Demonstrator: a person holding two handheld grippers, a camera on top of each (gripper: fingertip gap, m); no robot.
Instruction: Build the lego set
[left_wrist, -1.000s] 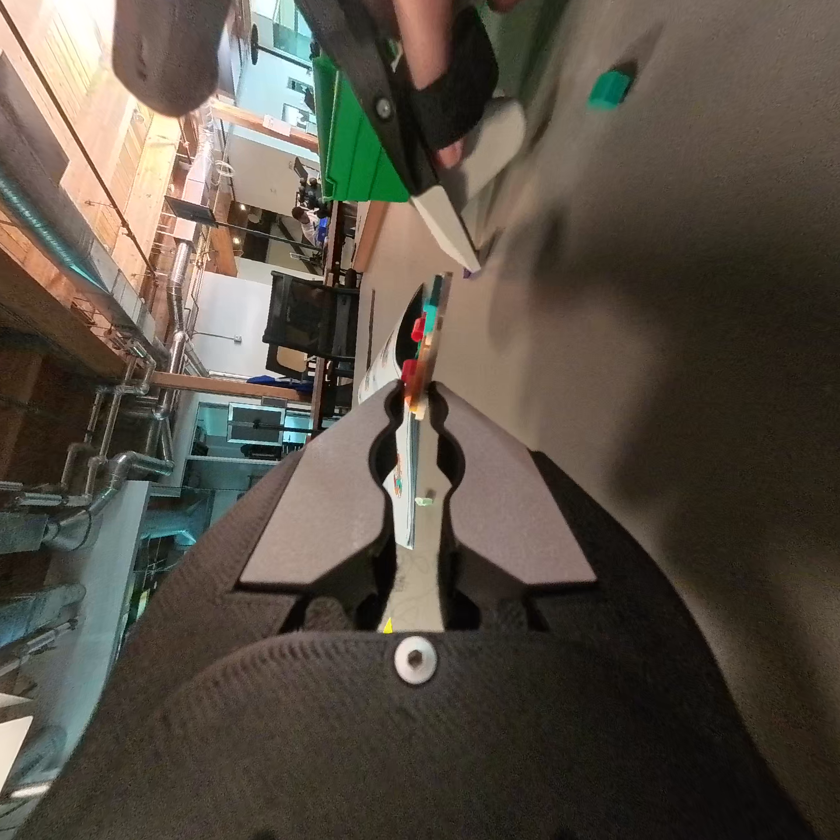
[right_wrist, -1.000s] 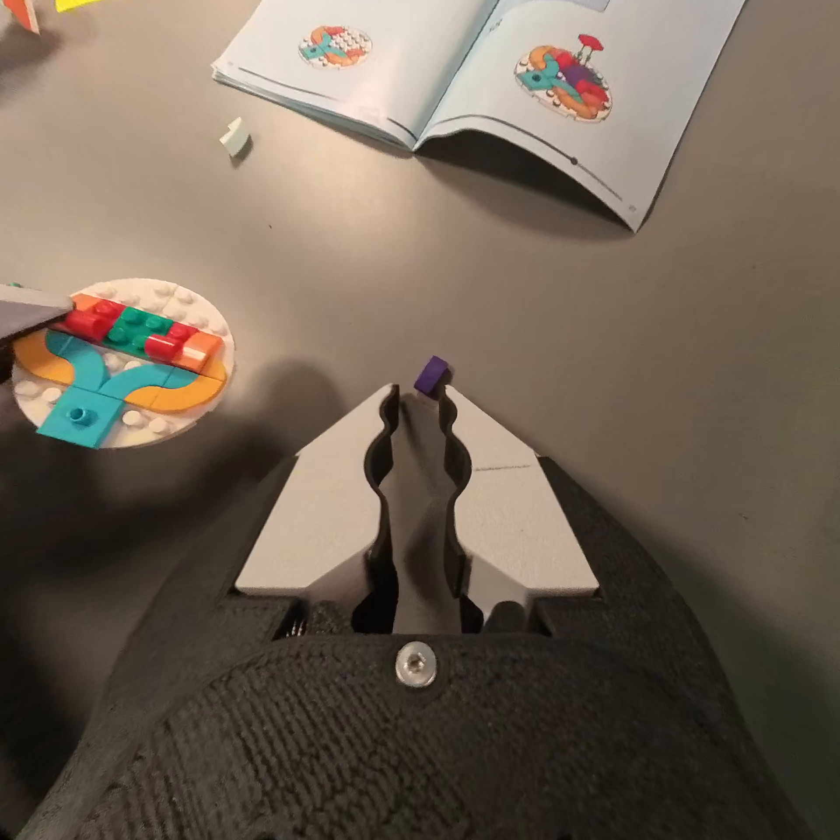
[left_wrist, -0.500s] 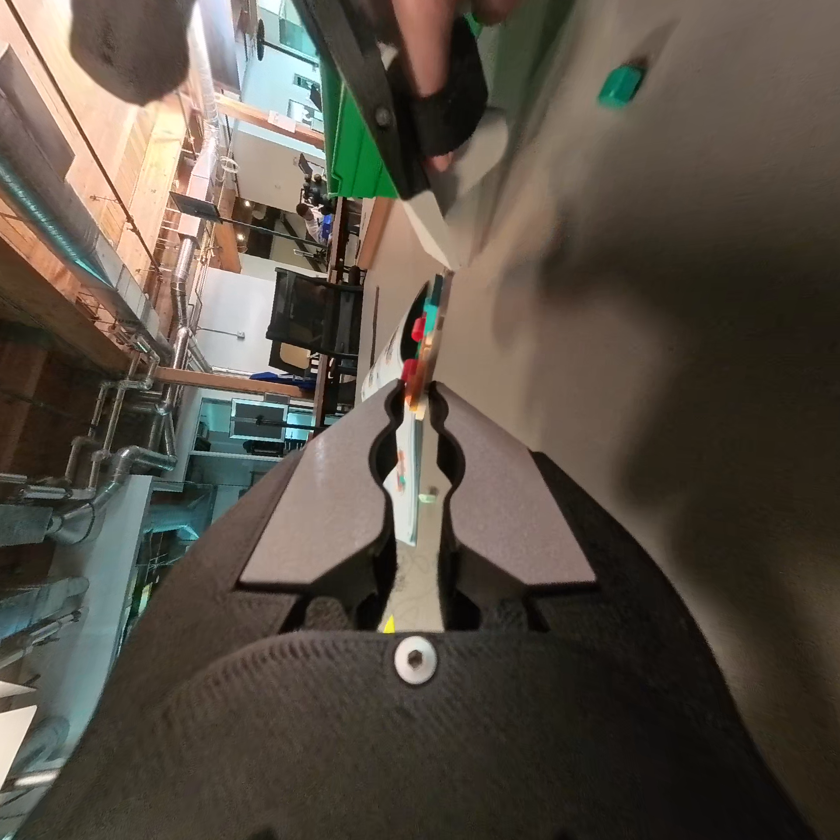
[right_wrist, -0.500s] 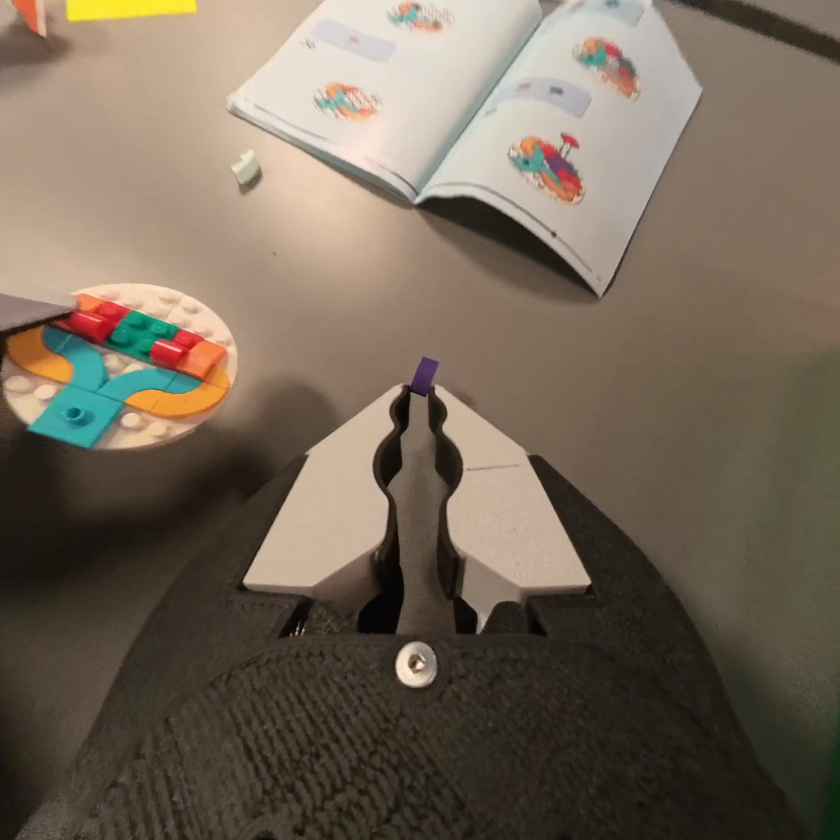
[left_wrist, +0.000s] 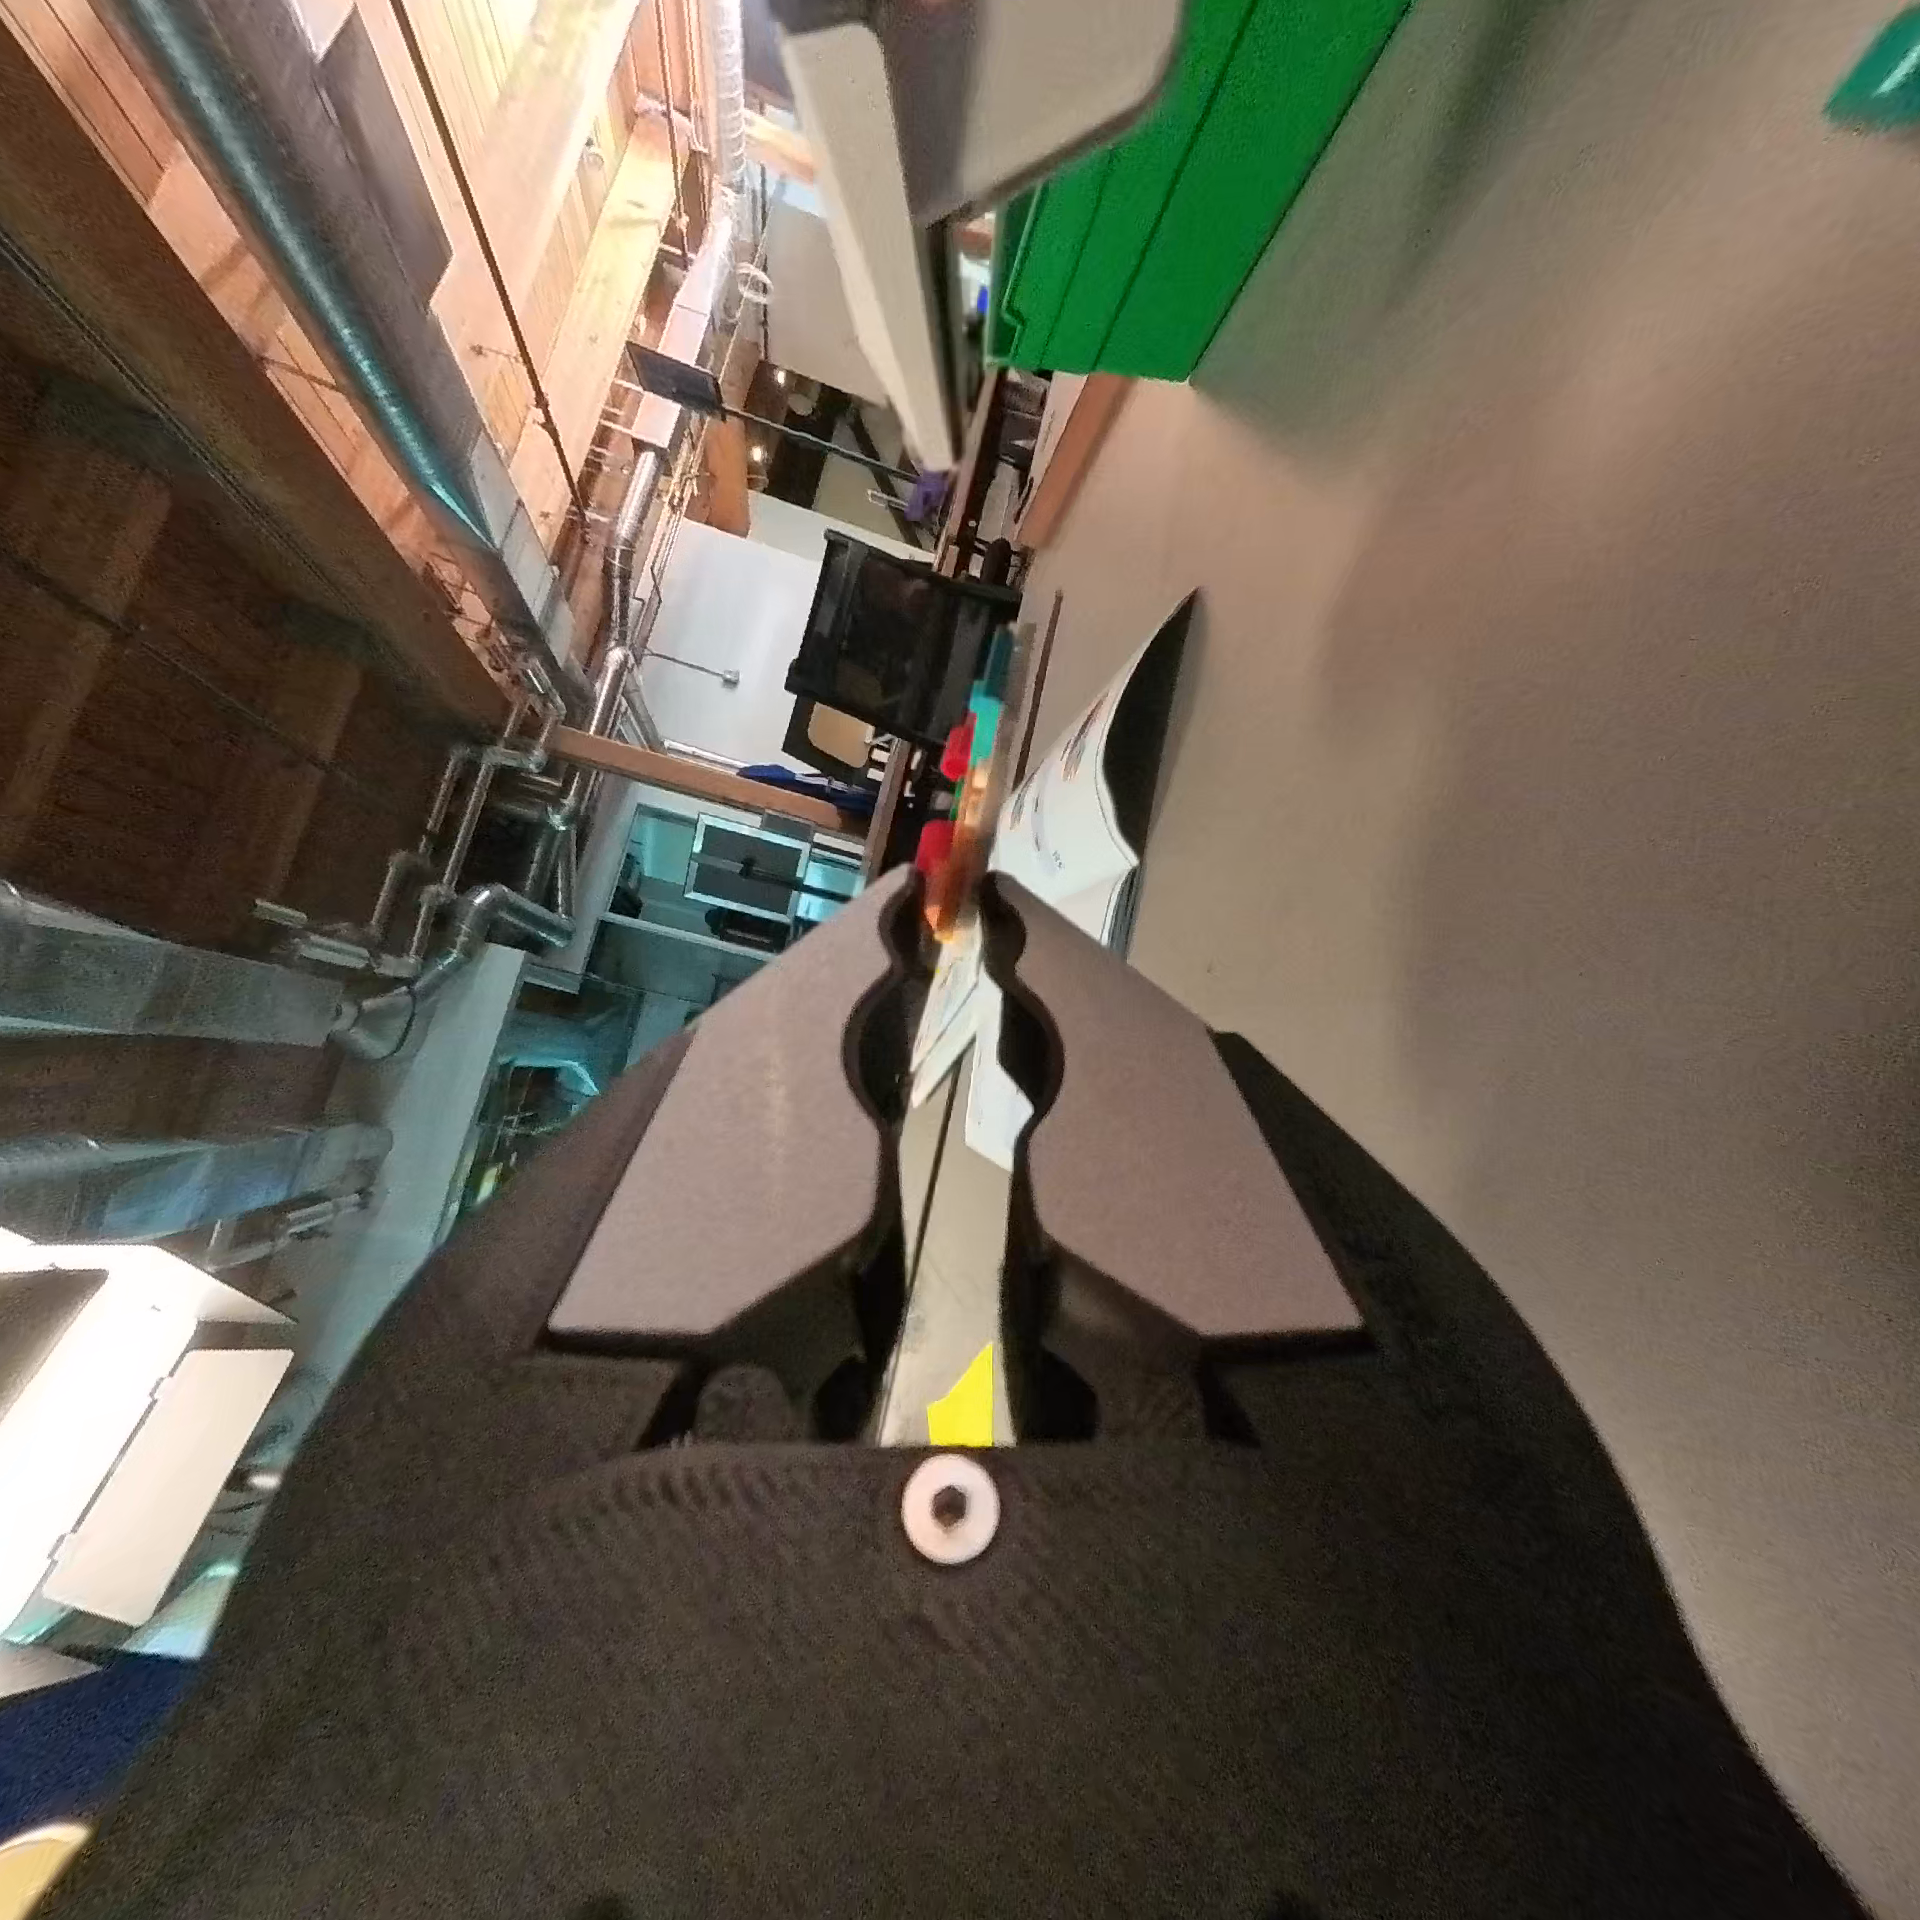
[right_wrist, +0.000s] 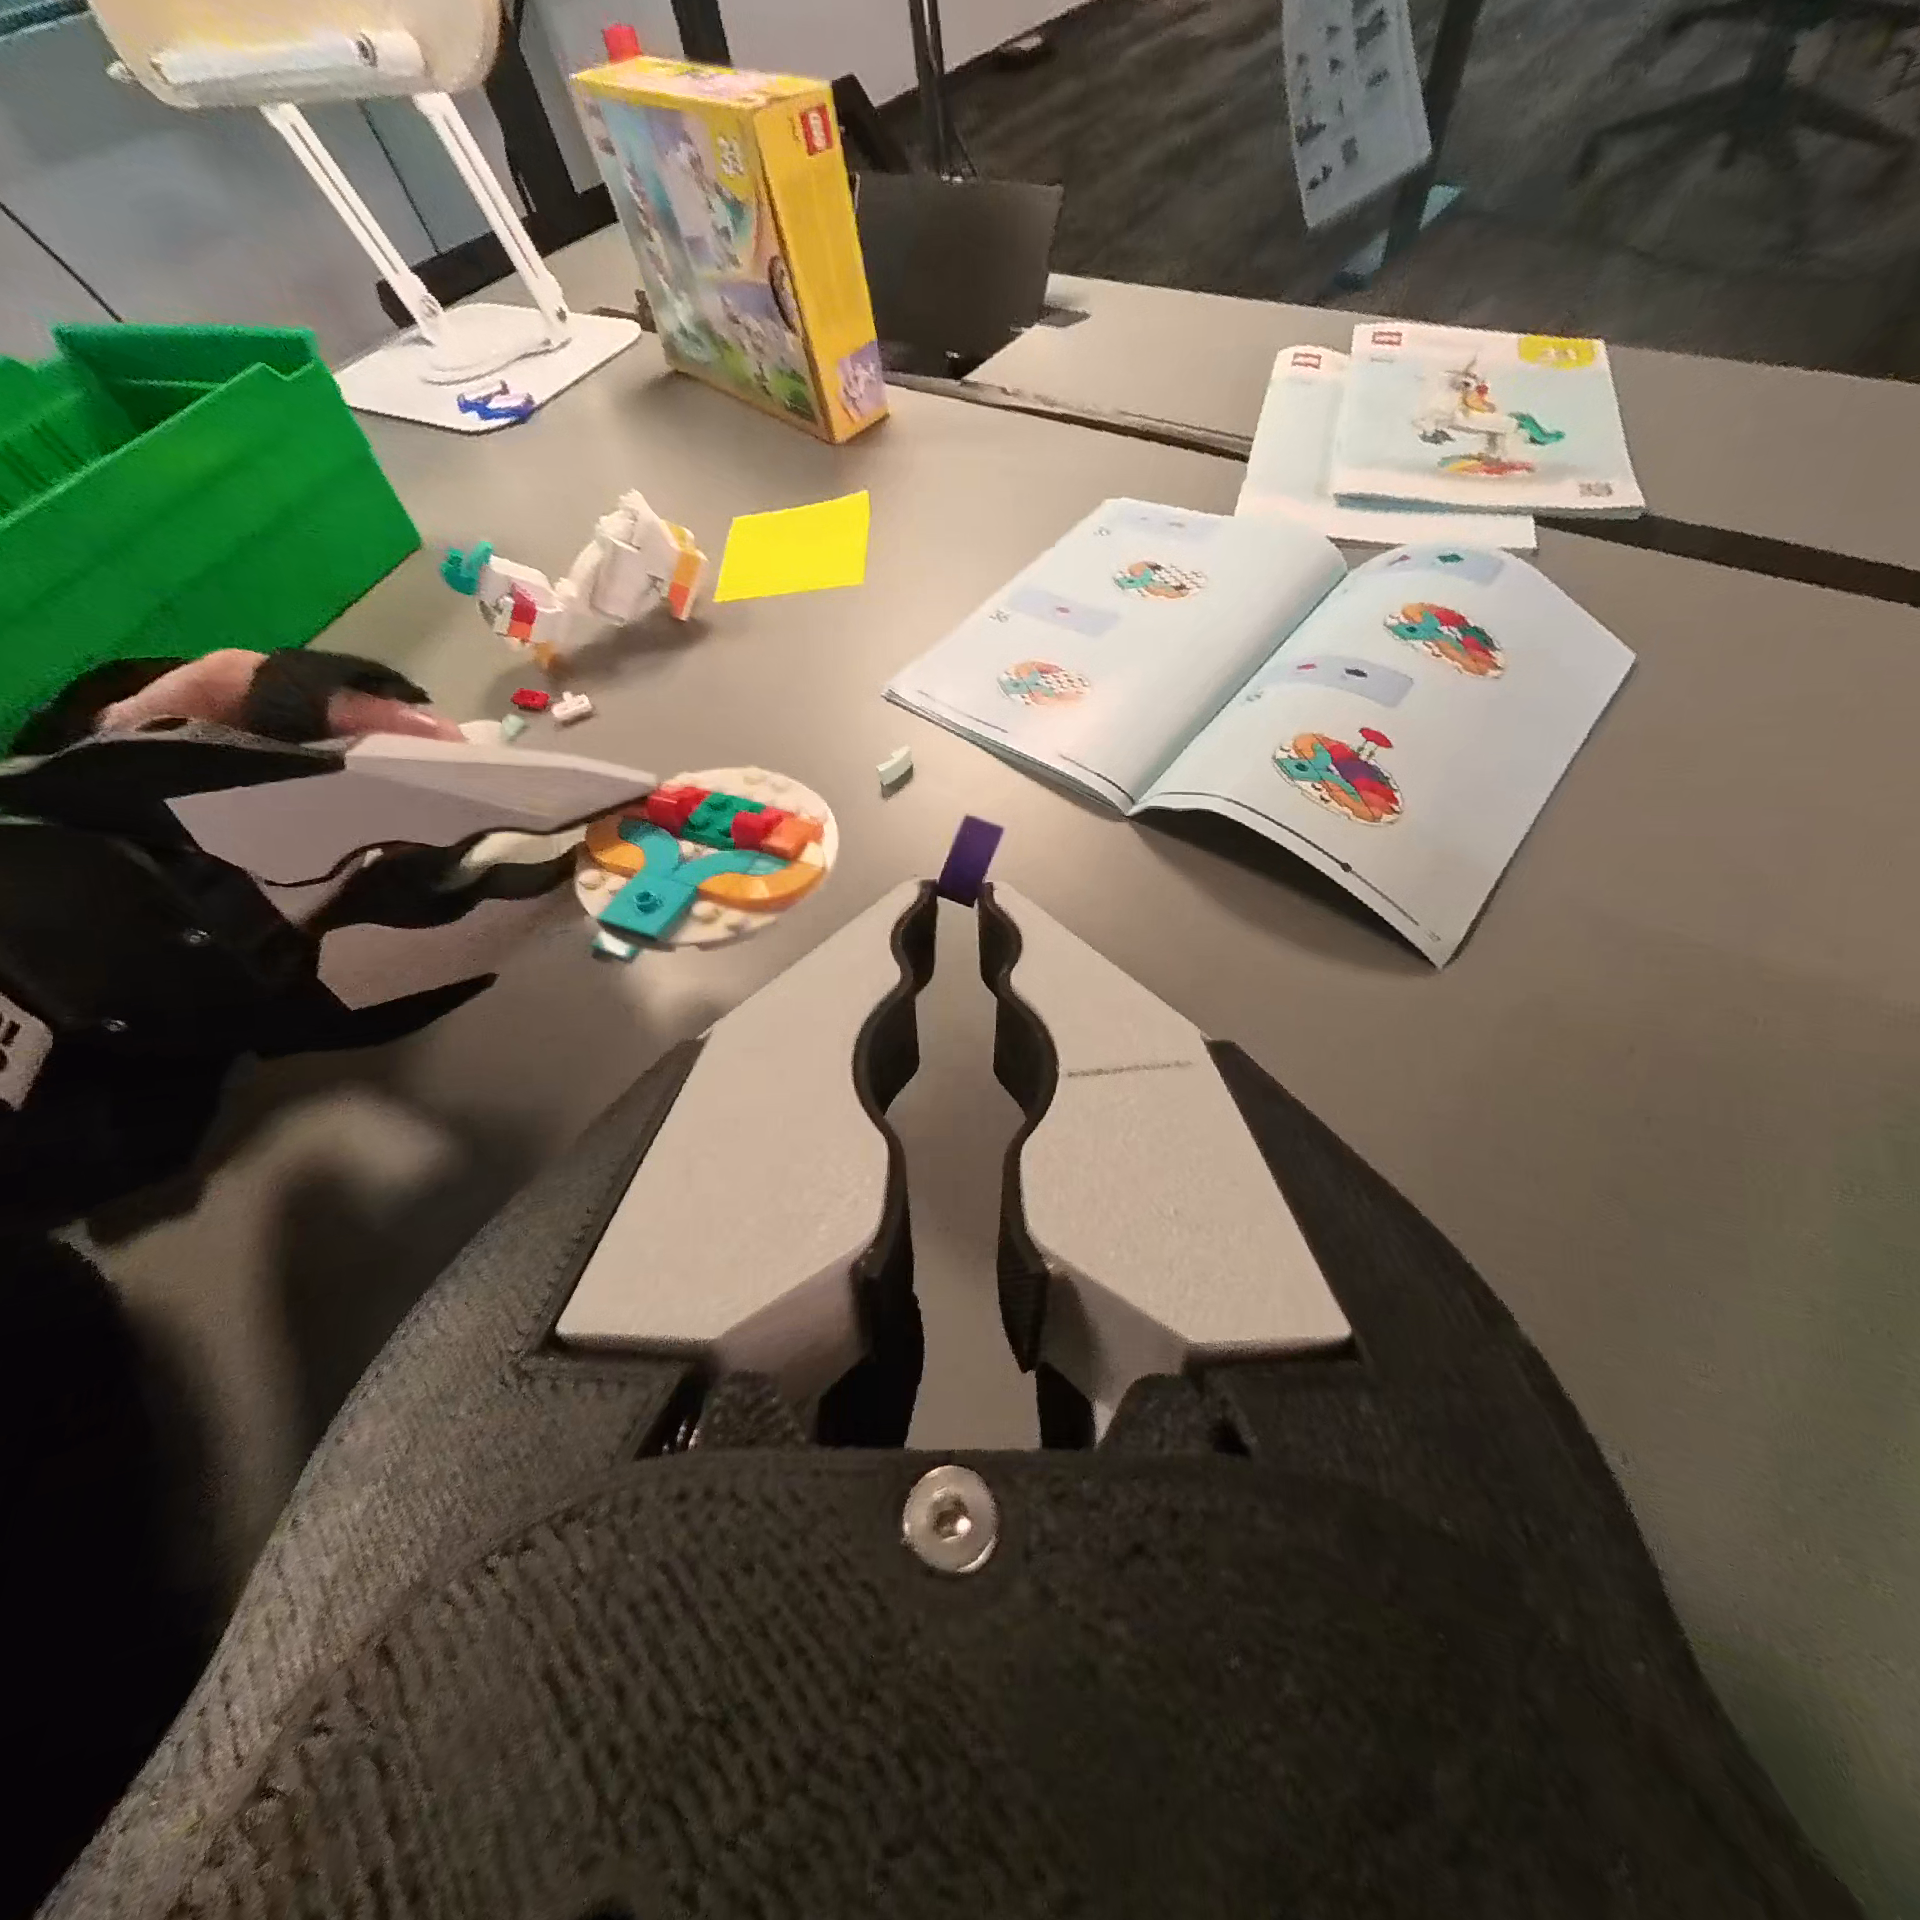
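Note:
My right gripper (right_wrist: 957, 891) is shut on a small purple brick (right_wrist: 968, 858) and holds it above the grey table, right of the round white plate (right_wrist: 805, 896). The plate carries orange, teal, red and green pieces. My left gripper (left_wrist: 951, 883) is shut on that plate's edge, seen edge-on (left_wrist: 977, 800) in the left wrist view. In the right wrist view the left gripper (right_wrist: 613, 805) comes in from the left and holds the plate slightly lifted and tilted. An open instruction booklet (right_wrist: 1268, 696) lies to the right of the plate.
A green bin (right_wrist: 187, 499) stands at the left. A white unicorn model (right_wrist: 597, 582), a yellow note (right_wrist: 798, 542), loose small bricks (right_wrist: 551, 704), a yellow box (right_wrist: 748, 229), a lamp base (right_wrist: 488, 364) and closed booklets (right_wrist: 1455, 436) lie farther back. A pale brick (right_wrist: 894, 771) lies near the booklet. Across from one pair of fingers to the other is roughly 9 cm. Measured from the fingertips, the white unicorn model (right_wrist: 597, 582) is 25 cm or so from the left gripper and 30 cm from the right.
My right gripper closed on the purple brick, lifted it off the table and tilted up. The left gripper raised the plate slightly; its view shifted.

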